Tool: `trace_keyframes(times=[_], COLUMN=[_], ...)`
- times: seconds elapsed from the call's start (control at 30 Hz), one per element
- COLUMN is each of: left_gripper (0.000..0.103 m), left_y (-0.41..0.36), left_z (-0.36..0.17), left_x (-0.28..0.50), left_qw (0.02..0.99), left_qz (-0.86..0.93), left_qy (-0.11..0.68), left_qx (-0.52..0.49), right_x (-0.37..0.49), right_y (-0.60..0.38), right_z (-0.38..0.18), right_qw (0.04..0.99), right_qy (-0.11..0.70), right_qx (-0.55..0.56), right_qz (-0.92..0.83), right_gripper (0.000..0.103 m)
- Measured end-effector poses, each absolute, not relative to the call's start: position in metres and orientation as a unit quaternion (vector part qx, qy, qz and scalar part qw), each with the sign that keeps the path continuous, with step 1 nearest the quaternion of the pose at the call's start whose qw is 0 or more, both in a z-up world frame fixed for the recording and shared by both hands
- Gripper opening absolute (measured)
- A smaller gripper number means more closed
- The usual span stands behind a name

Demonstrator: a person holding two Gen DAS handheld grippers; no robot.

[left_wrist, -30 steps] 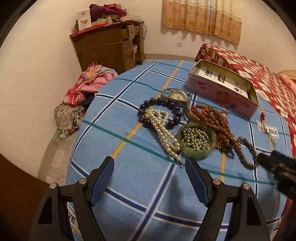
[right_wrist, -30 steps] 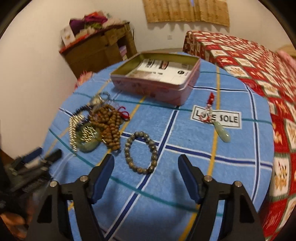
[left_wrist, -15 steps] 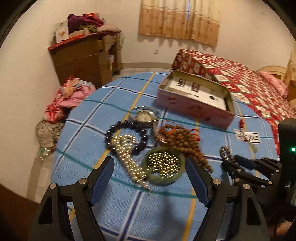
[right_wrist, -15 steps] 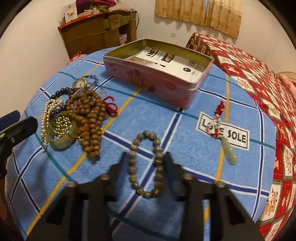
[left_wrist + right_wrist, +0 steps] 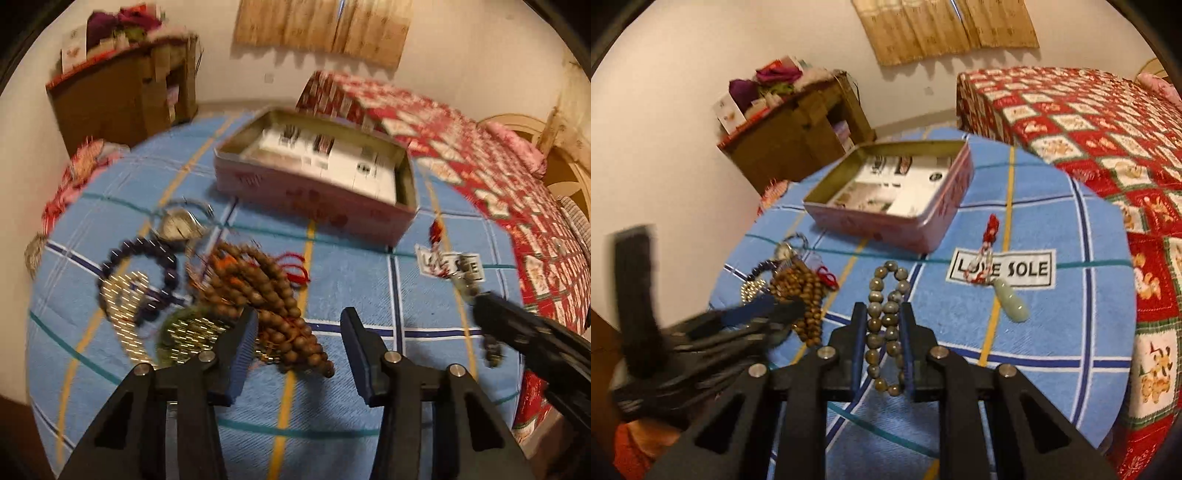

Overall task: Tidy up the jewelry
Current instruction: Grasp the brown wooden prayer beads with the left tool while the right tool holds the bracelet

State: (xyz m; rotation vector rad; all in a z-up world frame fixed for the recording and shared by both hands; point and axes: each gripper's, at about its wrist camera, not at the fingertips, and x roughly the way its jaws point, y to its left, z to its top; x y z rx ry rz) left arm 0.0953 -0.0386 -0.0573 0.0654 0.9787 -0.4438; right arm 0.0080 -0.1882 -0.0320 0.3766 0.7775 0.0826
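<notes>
My right gripper (image 5: 884, 325) is shut on the grey-green bead bracelet (image 5: 884, 295), squeezed long between the pads. My left gripper (image 5: 297, 332) is open, its jaws partly narrowed, over the brown wooden bead string (image 5: 266, 291); it shows blurred in the right wrist view (image 5: 764, 310). Left of it lie a dark bead bracelet (image 5: 140, 266), a pearl strand (image 5: 125, 299), a green bangle (image 5: 184, 332) and a watch (image 5: 177, 225). The open pink tin (image 5: 314, 195) stands beyond. A jade pendant on red cord (image 5: 1010, 302) lies at the right.
The blue plaid cloth (image 5: 369, 280) covers a round table with a "LOVE SOLE" label (image 5: 1001, 267). A red patterned bed (image 5: 461, 147) lies at the right. A wooden cabinet (image 5: 122, 96) and a clothes pile (image 5: 74, 173) stand at the left wall.
My right gripper has closed onto the grey-green bracelet and squeezed it narrow. My left gripper has moved right over the brown beads and its jaws have narrowed.
</notes>
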Motion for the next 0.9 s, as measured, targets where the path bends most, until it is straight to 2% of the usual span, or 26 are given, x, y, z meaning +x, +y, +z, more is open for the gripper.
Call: trace_keyframes(times=[0.2, 0.27, 0.33, 0.67, 0.83, 0.9], left_gripper=[0.048, 0.028, 0.023, 0.022, 0.022, 0.019], left_y=[-0.051, -0.050, -0.041, 0.023, 0.041, 0.045], left_z=[-0.076, -0.078, -0.076, 0.007, 0.022, 0.022], left_x=[0.098, 0.096, 0.095, 0.053, 0.048, 0.049], left_qw=[0.858, 0.858, 0.860, 0.878, 0.881, 0.886], left_qz=[-0.175, -0.179, -0.187, -0.330, -0.352, -0.342], left_qy=[0.477, 0.475, 0.471, 0.342, 0.308, 0.303], left_qx=[0.076, 0.078, 0.067, -0.052, -0.076, -0.077], right_x=[0.005, 0.003, 0.002, -0.006, -0.009, -0.010], right_y=[-0.193, -0.194, -0.195, -0.195, -0.191, -0.189], right_z=[-0.027, -0.026, -0.025, -0.016, -0.010, -0.008], right_qw=[0.912, 0.913, 0.913, 0.917, 0.923, 0.924], right_qy=[0.366, 0.364, 0.362, 0.344, 0.331, 0.330], right_qx=[0.179, 0.179, 0.183, 0.197, 0.193, 0.190], right_qz=[0.038, 0.039, 0.039, 0.038, 0.040, 0.040], right_gripper=[0.020, 0.020, 0.020, 0.020, 0.020, 0.020])
